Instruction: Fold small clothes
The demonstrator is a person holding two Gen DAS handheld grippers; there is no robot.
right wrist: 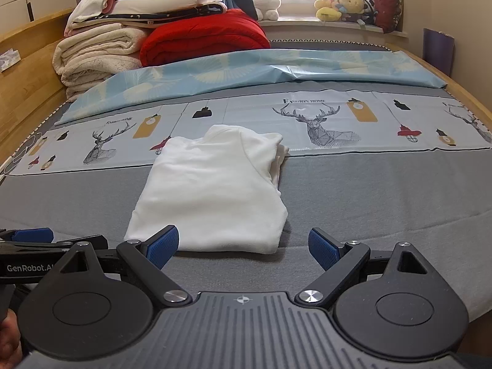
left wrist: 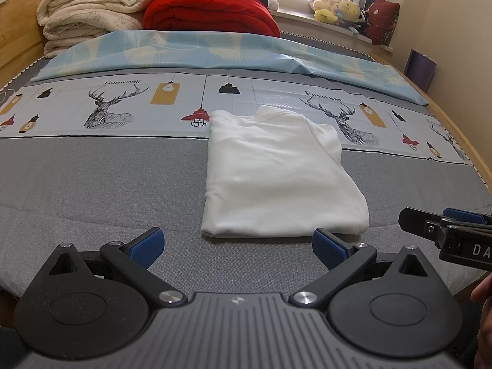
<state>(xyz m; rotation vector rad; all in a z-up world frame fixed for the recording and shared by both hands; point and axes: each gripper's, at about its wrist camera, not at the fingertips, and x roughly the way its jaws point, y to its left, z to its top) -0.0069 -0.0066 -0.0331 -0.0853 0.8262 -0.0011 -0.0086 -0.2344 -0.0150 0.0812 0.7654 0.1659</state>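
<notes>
A small white garment [left wrist: 276, 172] lies folded into a narrow rectangle on the grey bed cover, collar end away from me; it also shows in the right wrist view [right wrist: 215, 190]. My left gripper [left wrist: 238, 246] is open and empty, just short of the garment's near hem. My right gripper [right wrist: 243, 246] is open and empty, just short of the hem's right part. The right gripper shows at the right edge of the left wrist view [left wrist: 446, 230]. The left gripper shows at the left edge of the right wrist view [right wrist: 33, 240].
A printed deer-and-lamp sheet [left wrist: 123, 107] and a light blue sheet [left wrist: 184, 52] lie behind the garment. Folded cream blankets [left wrist: 89, 15] and a red quilt [left wrist: 209, 12] are stacked at the back left. Plush toys [left wrist: 338, 9] sit on the windowsill. A wooden bed frame [right wrist: 30, 70] borders the left.
</notes>
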